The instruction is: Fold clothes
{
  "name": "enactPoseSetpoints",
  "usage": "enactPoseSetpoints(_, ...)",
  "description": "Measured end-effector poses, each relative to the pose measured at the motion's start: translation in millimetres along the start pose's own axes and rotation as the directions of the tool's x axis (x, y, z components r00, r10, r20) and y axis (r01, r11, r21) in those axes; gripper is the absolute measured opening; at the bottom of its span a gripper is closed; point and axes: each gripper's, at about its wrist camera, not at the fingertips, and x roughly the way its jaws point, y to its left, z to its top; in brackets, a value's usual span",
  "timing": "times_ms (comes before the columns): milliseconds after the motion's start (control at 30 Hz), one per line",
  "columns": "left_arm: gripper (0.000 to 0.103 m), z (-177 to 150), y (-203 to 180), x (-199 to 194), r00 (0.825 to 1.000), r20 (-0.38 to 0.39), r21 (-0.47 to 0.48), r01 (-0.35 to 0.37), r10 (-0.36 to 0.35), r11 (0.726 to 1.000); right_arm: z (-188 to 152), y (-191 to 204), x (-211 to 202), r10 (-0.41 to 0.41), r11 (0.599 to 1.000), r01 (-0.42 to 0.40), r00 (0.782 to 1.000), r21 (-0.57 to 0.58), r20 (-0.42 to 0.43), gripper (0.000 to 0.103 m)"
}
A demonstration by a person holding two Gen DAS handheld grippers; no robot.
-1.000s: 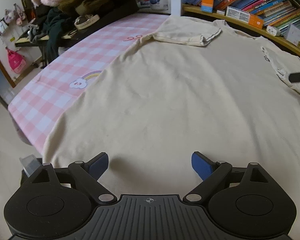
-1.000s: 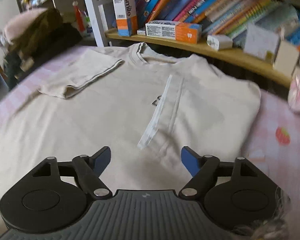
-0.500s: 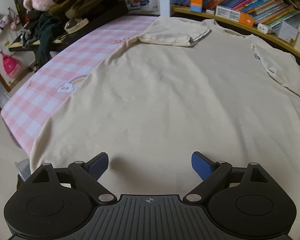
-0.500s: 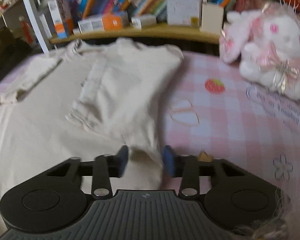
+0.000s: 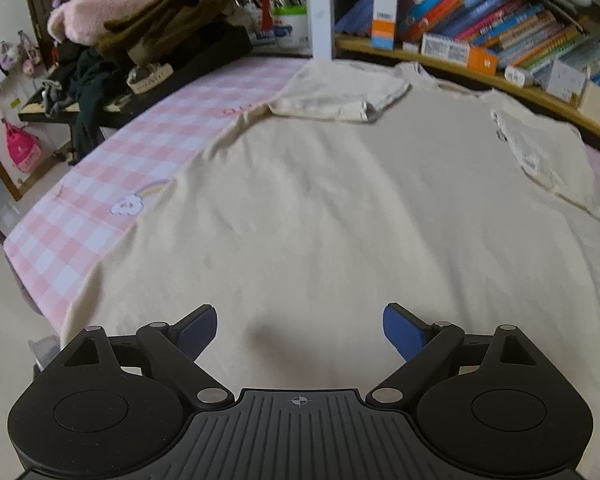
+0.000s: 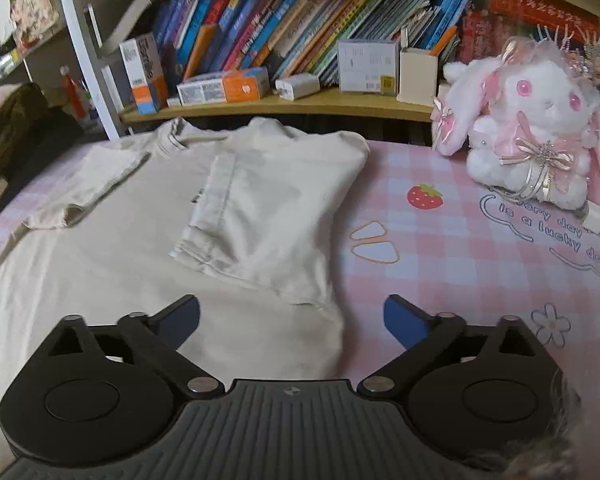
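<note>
A cream T-shirt lies spread flat over a pink-and-white checked tablecloth, filling most of the left wrist view from the lower centre up to the shelf at the top. Its left sleeve is folded inward across the chest in the upper middle of that frame, and its right sleeve is folded inward too, lying in the centre of the right wrist view with its hem pointing toward the lower left. The left gripper hangs above the lower part of the shirt with its blue-padded jaws standing wide apart and nothing between them. The right gripper sits at the bottom of its frame over the shirt's right side edge; its jaws are opening and already stand wide, with the cloth edge lying beneath the gap but not pinched by either pad. To the right of the shirt the tablecloth shows a printed strawberry. A white-and-pink plush rabbit sits at the upper right of the right wrist view, on the cloth. Behind the shirt a wooden shelf carries a row of leaning books and an orange and white toothpaste box. A heap of dark clothes lies at the upper left of the left wrist view.
</note>
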Motion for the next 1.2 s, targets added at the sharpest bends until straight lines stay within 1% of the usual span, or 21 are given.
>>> enactPoseSetpoints(100, 0.092, 1, 2, -2, 1.000, 0.013, -0.019, -0.004, 0.005, 1.000, -6, 8, -11, -0.003, 1.000, 0.003, 1.000, -0.007, 0.027, 0.103)
enactPoseSetpoints(267, 0.092, 0, 3, -4, 1.000, 0.025, -0.024, 0.008, -0.007, 1.000, -24, 25, -24, -0.061, 0.995, 0.065, 0.996, -0.075, 0.061, 0.103)
enactPoseSetpoints(433, 0.092, 8, -1, -3, 0.997, 0.051, 0.013, 0.058, -0.059, 0.998, -43, 45, -40, -0.112, 0.982, 0.125, 0.989, -0.143, 0.097, 0.103)
enactPoseSetpoints(500, 0.092, 12, -3, -3, 0.994, 0.062, 0.036, 0.083, -0.085, 0.996, -48, 52, -47, -0.130, 0.978, 0.146, 0.985, -0.146, 0.110, 0.103)
enactPoseSetpoints(700, 0.092, 25, -2, 1, 0.983, 0.078, 0.090, 0.157, -0.165, 0.983, -60, 66, -66, -0.185, 0.980, 0.192, 0.977, -0.056, 0.102, 0.103)
enactPoseSetpoints(800, 0.092, 29, -1, 1, 0.975, 0.086, 0.127, 0.195, -0.207, 0.972, -67, 74, -75, -0.214, 0.977, 0.215, 0.973, -0.006, 0.087, 0.103)
enactPoseSetpoints(933, 0.092, 31, 2, 0, 0.962, 0.087, 0.178, 0.239, -0.258, 0.954, -75, 87, -82, -0.254, 0.967, 0.253, 0.964, 0.028, 0.079, 0.103)
enactPoseSetpoints(1100, 0.092, 34, 11, -5, 0.946, 0.112, 0.239, 0.272, -0.304, 0.932, -80, 101, -93, -0.298, 0.953, 0.291, 0.950, 0.084, 0.097, 0.103)
enactPoseSetpoints(1200, 0.092, 32, 23, -9, 0.940, 0.116, 0.265, 0.281, -0.320, 0.922, -84, 112, -96, -0.315, 0.946, 0.304, 0.944, 0.112, 0.095, 0.103)
